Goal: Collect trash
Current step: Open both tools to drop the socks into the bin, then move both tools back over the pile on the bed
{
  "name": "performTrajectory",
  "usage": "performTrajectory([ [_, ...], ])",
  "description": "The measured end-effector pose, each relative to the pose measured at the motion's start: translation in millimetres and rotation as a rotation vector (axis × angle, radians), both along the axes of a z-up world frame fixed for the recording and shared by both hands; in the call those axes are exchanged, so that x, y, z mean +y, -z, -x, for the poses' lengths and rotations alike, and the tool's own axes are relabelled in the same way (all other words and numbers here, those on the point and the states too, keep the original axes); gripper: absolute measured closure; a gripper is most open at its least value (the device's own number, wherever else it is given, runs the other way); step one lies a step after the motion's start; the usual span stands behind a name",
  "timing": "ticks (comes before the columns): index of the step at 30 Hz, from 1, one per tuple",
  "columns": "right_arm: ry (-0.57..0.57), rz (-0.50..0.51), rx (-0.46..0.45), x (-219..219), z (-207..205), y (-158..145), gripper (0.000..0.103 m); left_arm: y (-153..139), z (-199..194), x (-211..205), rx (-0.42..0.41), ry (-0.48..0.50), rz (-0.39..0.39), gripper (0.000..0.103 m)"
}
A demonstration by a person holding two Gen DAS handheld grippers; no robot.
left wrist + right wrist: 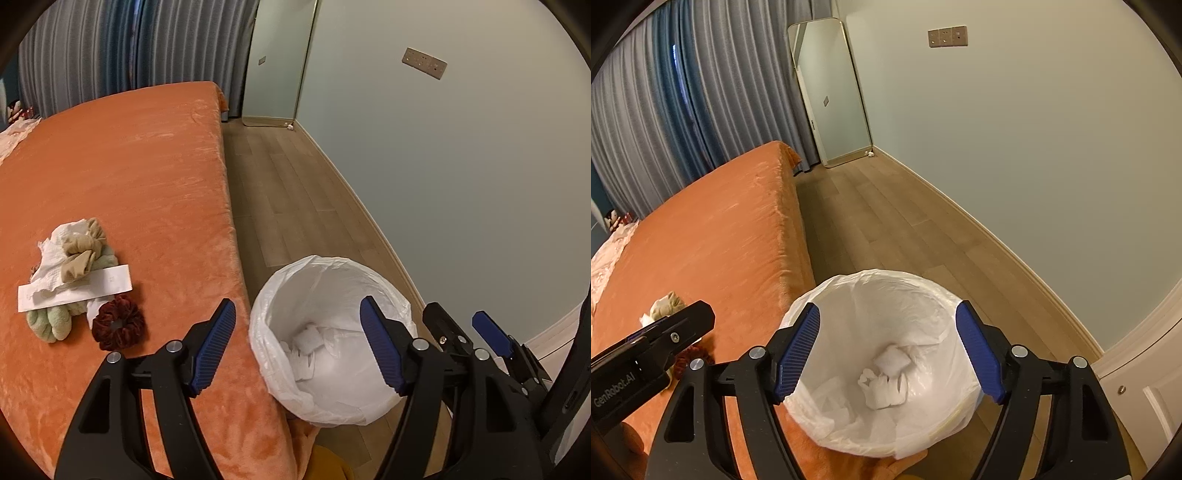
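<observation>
A bin with a white liner (332,291) stands on the floor against the bed's edge; white crumpled paper (890,380) lies at its bottom. On the orange bed cover (129,166) lies a pile: white tissue (55,254), a long white paper slip (74,290), beige and green cloth pieces, and a dark red scrunchie (117,328). My left gripper (299,347) is open and empty over the bed edge and bin. My right gripper (888,347) is open and empty above the bin; it also shows in the left wrist view (461,325).
A wooden floor strip (886,221) runs between the bed and the pale wall. A mirror (831,92) leans in the far corner by grey-blue curtains (683,110). A white door (1137,387) is at the right.
</observation>
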State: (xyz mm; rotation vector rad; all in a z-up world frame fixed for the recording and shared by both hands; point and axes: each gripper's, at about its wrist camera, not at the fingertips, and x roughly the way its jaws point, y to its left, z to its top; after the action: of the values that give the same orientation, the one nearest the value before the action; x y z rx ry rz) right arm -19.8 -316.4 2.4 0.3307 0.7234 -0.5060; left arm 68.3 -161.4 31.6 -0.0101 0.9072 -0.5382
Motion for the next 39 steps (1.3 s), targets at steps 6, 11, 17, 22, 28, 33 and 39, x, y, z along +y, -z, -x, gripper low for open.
performTrajectory([
  [6,-0.020,0.014,0.000,19.6,0.3,-5.4,0.025,1.6,-1.4,31.3,0.005,-0.059,0.004,0.034],
  [11,-0.047,0.033,0.012,41.9,-0.8,-7.8,0.022,5.6,-4.7,62.6,0.020,-0.122,0.013,0.033],
  [17,-0.100,0.034,0.015,70.5,-6.8,-10.6,0.022,9.1,-9.1,100.9,0.026,-0.196,0.020,0.028],
  [22,-0.157,0.040,0.025,97.0,-16.1,-11.2,0.022,13.9,-14.4,132.9,0.042,-0.258,0.029,0.028],
  [28,-0.215,0.041,0.033,129.5,-25.6,-11.7,0.022,21.5,-20.7,170.4,0.057,-0.326,0.027,0.028],
  [33,-0.262,0.048,0.046,157.3,-35.8,-9.4,0.022,28.6,-25.0,202.8,0.068,-0.380,0.027,0.028],
  [39,-0.309,0.043,0.069,185.2,-49.4,-1.6,0.022,41.8,-31.6,241.0,0.093,-0.449,0.023,0.028],
])
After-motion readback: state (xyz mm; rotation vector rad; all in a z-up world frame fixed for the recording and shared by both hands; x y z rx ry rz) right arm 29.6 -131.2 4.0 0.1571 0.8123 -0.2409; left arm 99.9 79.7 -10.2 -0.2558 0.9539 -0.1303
